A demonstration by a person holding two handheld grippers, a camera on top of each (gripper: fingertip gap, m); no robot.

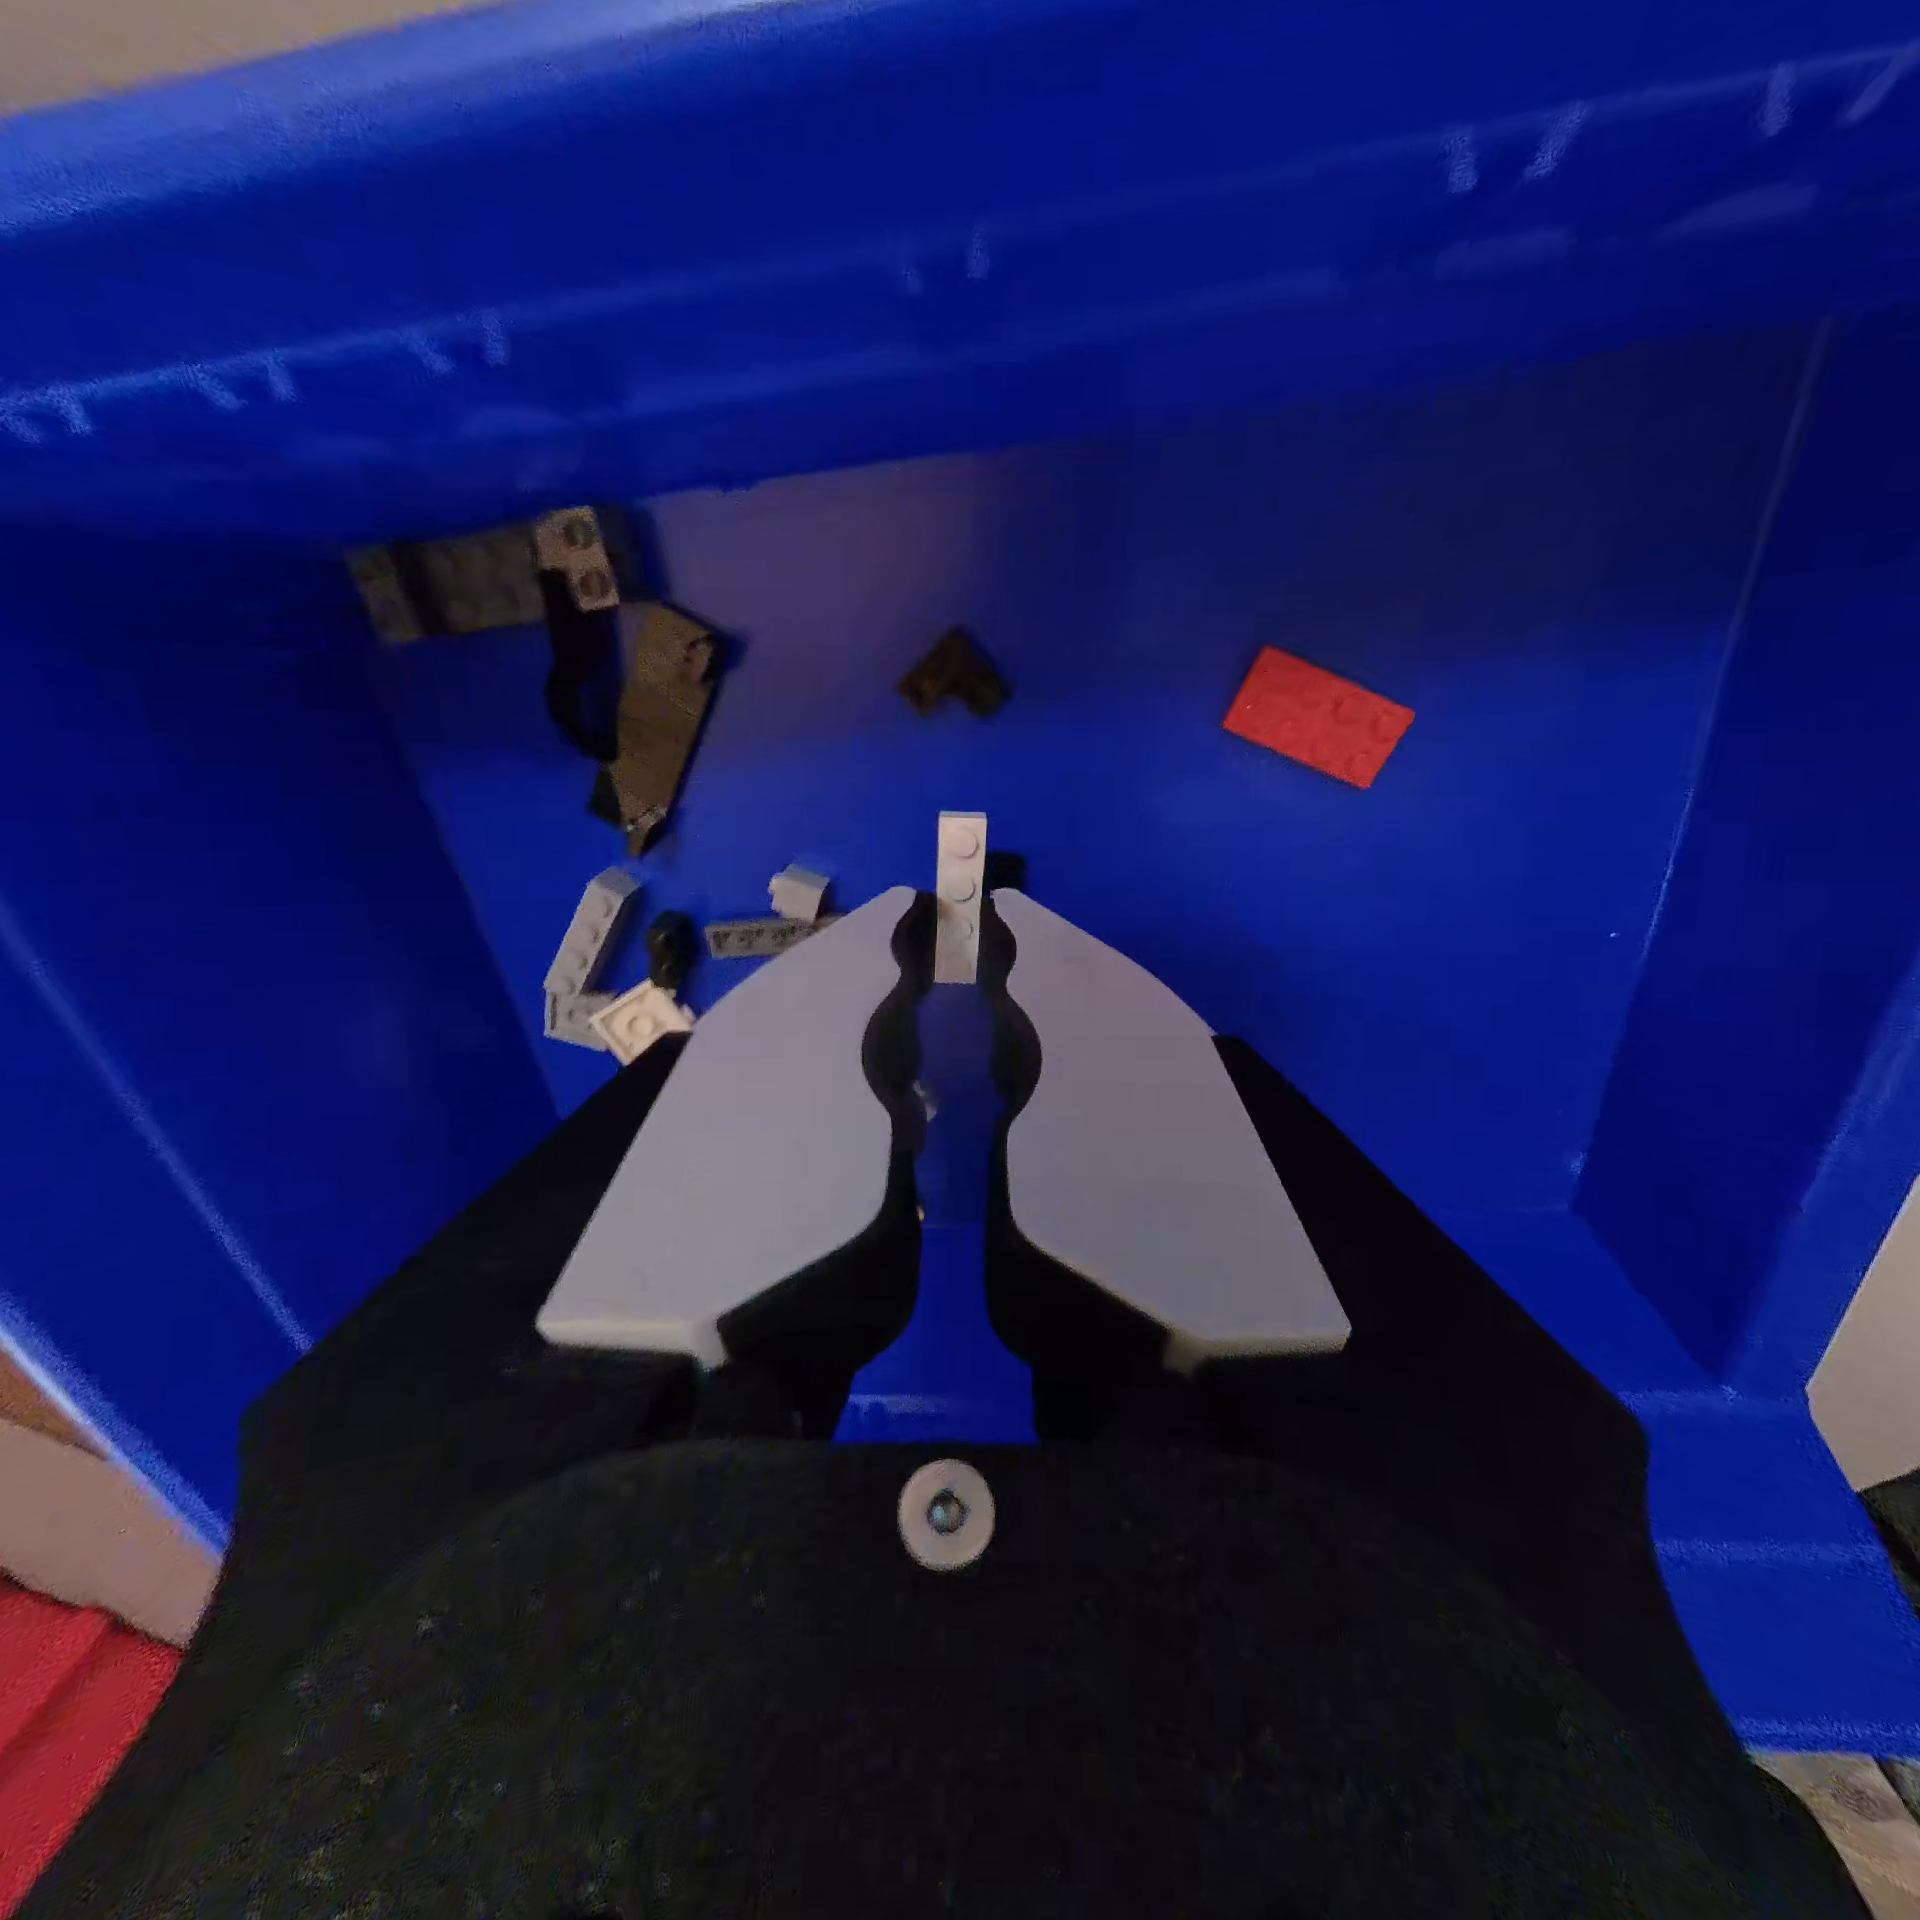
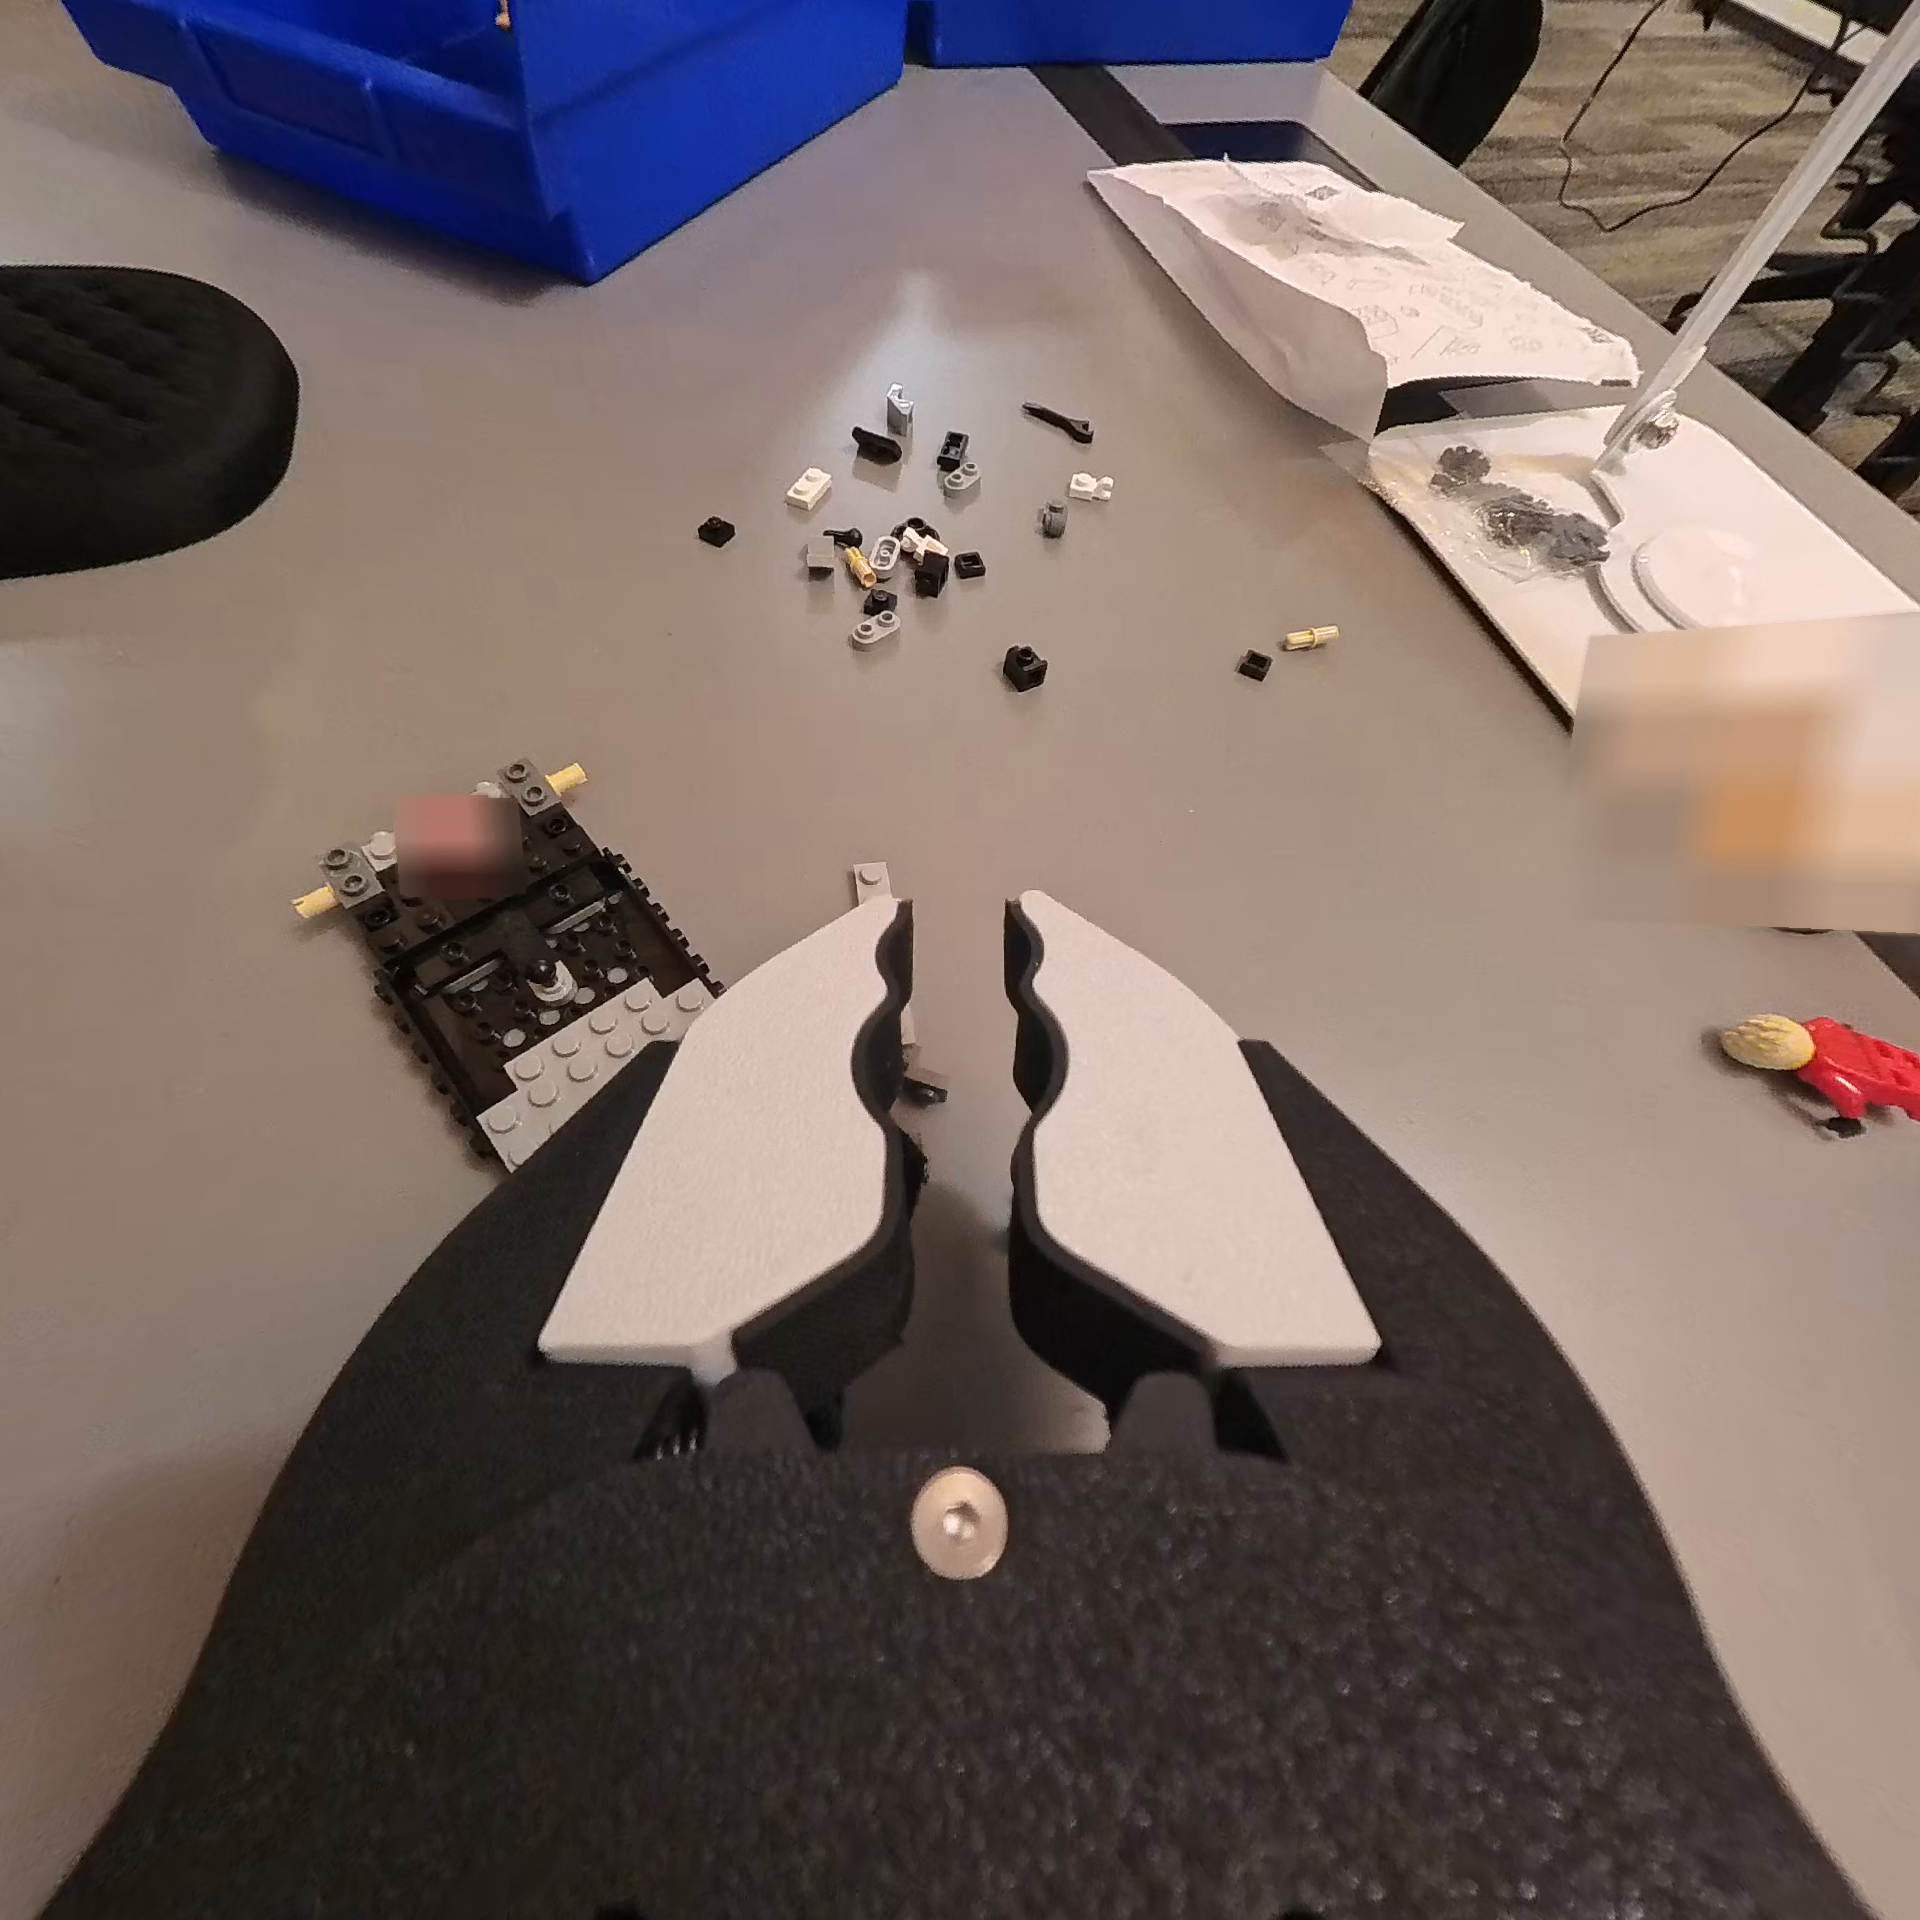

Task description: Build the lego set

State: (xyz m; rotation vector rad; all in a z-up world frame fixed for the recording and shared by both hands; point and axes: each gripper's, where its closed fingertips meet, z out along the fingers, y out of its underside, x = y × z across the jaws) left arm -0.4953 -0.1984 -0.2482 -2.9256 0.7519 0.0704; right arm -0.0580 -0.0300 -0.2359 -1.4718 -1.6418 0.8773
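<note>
Reaching down into the blue bin [image 1: 1039, 312], my left gripper [image 1: 954, 914] is clamped on a light grey plate [image 1: 960, 883], long axis running straight ahead past the fingertips, studs facing me. My right gripper [image 2: 958, 914] hovers over the counter [image 2: 1351, 1247], jaws apart, beside the black chassis [image 2: 520, 966].
</note>
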